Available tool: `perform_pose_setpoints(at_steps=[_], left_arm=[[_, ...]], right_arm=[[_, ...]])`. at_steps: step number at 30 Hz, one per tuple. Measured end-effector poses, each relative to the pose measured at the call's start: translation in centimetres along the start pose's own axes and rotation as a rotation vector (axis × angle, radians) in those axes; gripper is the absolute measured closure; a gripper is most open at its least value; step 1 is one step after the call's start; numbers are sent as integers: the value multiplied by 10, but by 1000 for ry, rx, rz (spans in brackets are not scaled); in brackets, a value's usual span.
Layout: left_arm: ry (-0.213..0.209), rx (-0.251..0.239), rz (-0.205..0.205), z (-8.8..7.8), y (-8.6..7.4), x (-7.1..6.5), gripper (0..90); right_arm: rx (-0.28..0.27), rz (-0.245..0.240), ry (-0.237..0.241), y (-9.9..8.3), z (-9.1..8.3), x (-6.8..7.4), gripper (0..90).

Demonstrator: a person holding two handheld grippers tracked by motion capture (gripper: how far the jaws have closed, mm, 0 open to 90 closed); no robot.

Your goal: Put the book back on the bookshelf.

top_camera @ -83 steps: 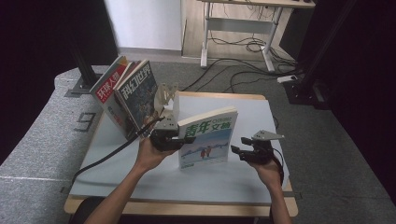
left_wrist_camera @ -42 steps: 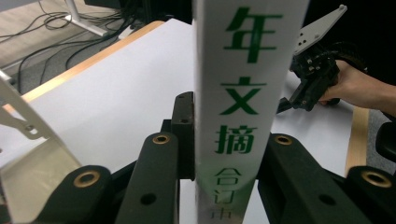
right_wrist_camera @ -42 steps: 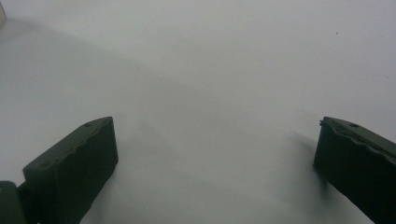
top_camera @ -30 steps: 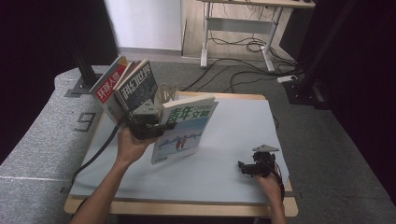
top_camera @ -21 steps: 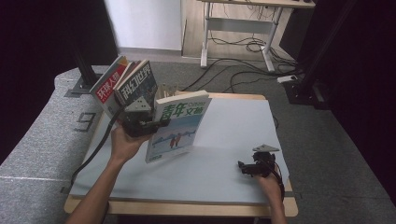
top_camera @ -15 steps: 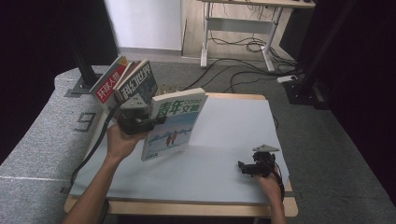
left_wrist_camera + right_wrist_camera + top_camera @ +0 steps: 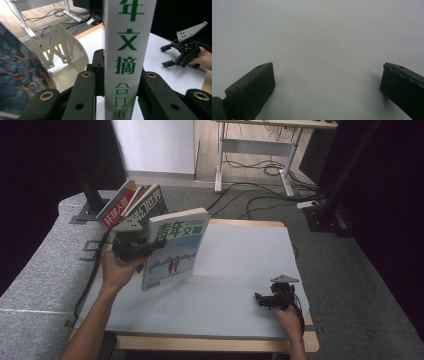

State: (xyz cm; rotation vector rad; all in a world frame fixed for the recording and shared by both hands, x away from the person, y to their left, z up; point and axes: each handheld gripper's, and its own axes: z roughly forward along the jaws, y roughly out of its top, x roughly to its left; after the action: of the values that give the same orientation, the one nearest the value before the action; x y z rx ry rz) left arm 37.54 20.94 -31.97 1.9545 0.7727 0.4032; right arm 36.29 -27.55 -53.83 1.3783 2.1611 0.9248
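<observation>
White-spined and green-lettered, the magazine [image 7: 174, 249] is clamped by its spine in the left tongs [image 7: 150, 247], held upright just off the desk [image 7: 240, 270] at centre left of the high view, beside the leaning books [image 7: 134, 206] at the upper left. The right tongs [image 7: 261, 300] rest at the lower right (well apart from the magazine), jaws spread wide over bare desk, gripping nothing.

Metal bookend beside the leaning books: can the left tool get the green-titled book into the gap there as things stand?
Probably yes. The left tool grips the white, green-titled book by its spine, and the curved metal bookend stands apart from the leaning dark-covered book, with nothing between them.
</observation>
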Motion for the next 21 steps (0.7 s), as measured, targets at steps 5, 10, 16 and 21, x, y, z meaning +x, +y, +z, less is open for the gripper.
perform_pose_setpoints(at_steps=[5, 10, 16, 21], left_arm=[[28, -12, -21, -11, 3, 8, 743], [67, -10, -35, -17, 6, 15, 743], [111, -11, -63, -18, 7, 23, 742], [137, -11, -80, -19, 10, 29, 742]], right_arm=[[-1, 1, 1, 0, 0, 0, 0], [-1, 1, 1, 0, 0, 0, 0], [-2, 1, 2, 0, 0, 0, 0], [-2, 1, 2, 0, 0, 0, 0]])
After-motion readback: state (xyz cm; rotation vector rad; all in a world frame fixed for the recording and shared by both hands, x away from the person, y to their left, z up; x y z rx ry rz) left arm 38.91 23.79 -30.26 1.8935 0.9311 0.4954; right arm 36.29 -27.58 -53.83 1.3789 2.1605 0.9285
